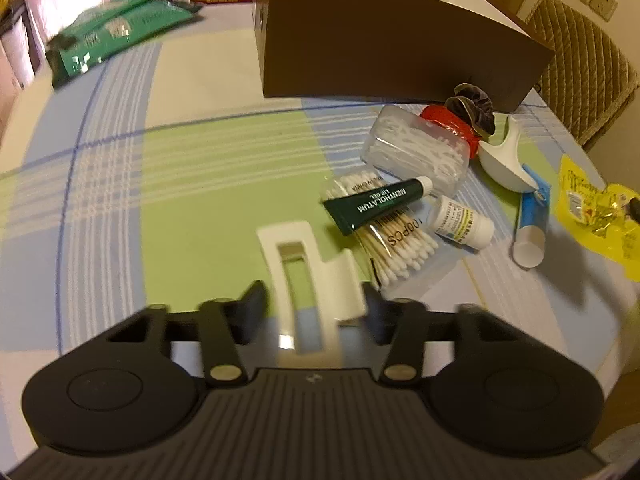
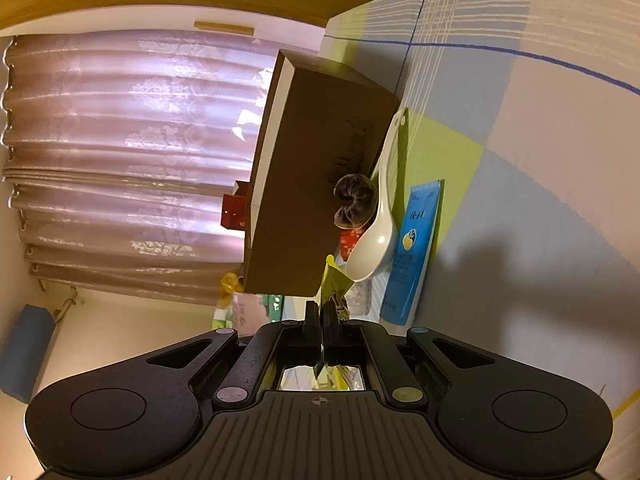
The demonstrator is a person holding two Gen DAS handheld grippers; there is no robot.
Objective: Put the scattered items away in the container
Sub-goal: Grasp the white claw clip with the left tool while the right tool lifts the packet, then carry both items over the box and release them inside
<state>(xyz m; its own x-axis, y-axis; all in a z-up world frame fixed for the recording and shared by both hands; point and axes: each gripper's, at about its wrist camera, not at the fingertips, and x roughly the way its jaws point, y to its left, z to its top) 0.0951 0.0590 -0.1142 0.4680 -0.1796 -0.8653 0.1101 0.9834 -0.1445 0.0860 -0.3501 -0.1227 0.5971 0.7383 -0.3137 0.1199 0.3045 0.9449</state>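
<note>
Mid-carry: right gripper (image 2: 322, 316) clenched on yellow packet (image 2: 336, 284), left gripper (image 1: 316, 300) gripping white clip (image 1: 308, 276), probably; next, over box (image 2: 312, 184) at frame centre, release

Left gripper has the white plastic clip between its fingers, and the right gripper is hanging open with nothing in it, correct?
Not quite. The left gripper does hold the white plastic clip, but the right gripper is not open: the right wrist view shows its jaws shut on a yellow packet.
</note>
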